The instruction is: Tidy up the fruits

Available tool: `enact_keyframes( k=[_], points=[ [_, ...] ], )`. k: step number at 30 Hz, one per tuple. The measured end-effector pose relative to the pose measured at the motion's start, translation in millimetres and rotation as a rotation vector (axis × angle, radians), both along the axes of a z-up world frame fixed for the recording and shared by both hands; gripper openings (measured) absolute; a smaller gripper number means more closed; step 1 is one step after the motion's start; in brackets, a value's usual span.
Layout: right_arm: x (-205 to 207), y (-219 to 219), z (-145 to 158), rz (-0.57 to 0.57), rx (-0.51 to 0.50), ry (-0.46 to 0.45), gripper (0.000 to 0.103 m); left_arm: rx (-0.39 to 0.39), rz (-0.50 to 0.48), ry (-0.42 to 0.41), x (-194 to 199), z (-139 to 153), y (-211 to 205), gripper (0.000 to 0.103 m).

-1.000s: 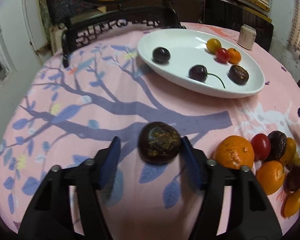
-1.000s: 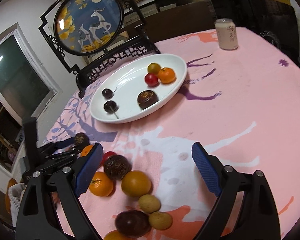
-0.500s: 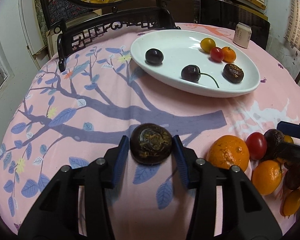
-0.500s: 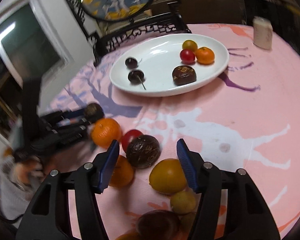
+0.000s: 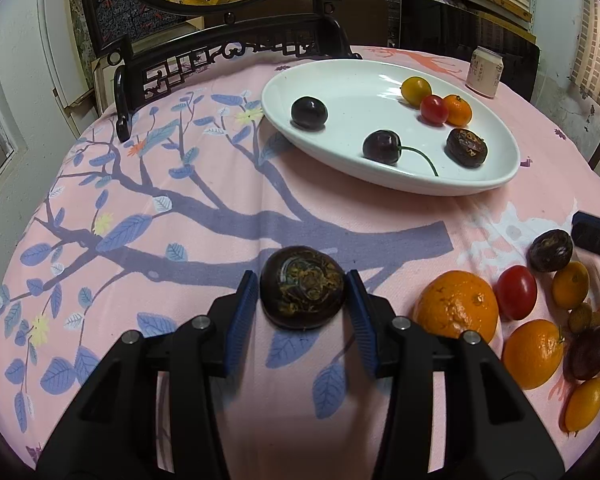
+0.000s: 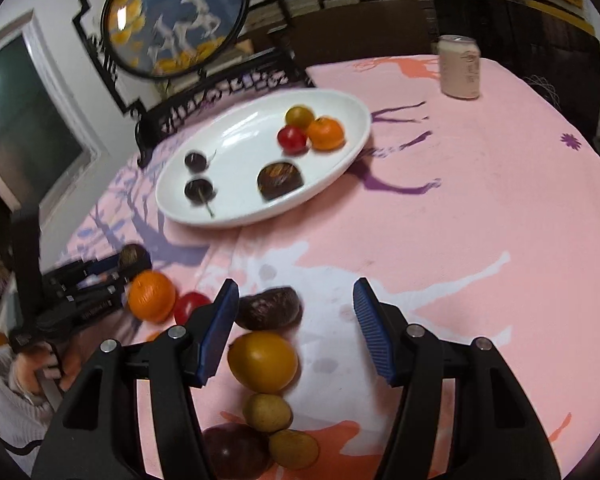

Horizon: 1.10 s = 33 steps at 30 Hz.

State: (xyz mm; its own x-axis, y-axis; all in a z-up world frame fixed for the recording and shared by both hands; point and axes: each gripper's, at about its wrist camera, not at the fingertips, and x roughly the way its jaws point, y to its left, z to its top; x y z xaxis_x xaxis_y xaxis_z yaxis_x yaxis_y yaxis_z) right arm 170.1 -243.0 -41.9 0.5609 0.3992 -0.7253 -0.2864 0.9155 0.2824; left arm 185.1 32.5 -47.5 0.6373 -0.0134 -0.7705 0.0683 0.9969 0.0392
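My left gripper [image 5: 302,300] is shut on a dark brown wrinkled fruit [image 5: 302,292] low over the pink cloth; it also shows in the right wrist view [image 6: 132,258]. A white oval plate [image 5: 340,80] beyond it holds two dark cherries, a yellow, a red and an orange small fruit, and a dark brown fruit [image 5: 466,147]. A pile of loose fruit lies to the right, led by a large orange [image 5: 456,306]. My right gripper [image 6: 294,322] is open over that pile, with a dark wrinkled fruit [image 6: 269,308] and a yellow fruit [image 6: 262,361] between its fingers.
A pale drink can [image 6: 459,67] stands at the table's far side. A black carved frame with a round deer picture [image 5: 220,52] stands behind the plate. A red tomato [image 5: 515,298] and several small fruits lie at the right edge.
My left gripper has closed onto the dark brown fruit. My right gripper has moved in over the pile, swung rightward, and narrowed but stays open.
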Motion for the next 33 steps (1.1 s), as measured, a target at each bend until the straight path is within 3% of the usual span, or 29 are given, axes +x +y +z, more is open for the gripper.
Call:
enact_keyframes(
  k=[8, 12, 14, 19, 24, 30, 33],
  points=[
    [-3, 29, -9, 0.121, 0.014, 0.041, 0.061, 0.007, 0.000, 0.000, 0, 0, 0, 0.047],
    [8, 37, -15, 0.118, 0.007, 0.073, 0.057, 0.005, 0.000, 0.000, 0, 0, 0, 0.047],
    [10, 35, -16, 0.113, 0.007, 0.076, 0.043, 0.001, 0.000, 0.001, 0, 0, 0, 0.047],
    [7, 26, -16, 0.093, 0.018, 0.074, 0.041, -0.019, -0.007, -0.003, 0, 1, 1, 0.043],
    [9, 5, -4, 0.032, 0.093, 0.046, 0.041, -0.031, -0.005, -0.012, -1, 3, 3, 0.042],
    [15, -21, 19, -0.021, 0.213, 0.014, 0.041, -0.062, -0.020, -0.094, -2, 35, 0, 0.042],
    [31, -18, 37, -0.025, 0.214, -0.004, 0.041, -0.062, -0.030, -0.126, 15, 60, -7, 0.042]
  ],
)
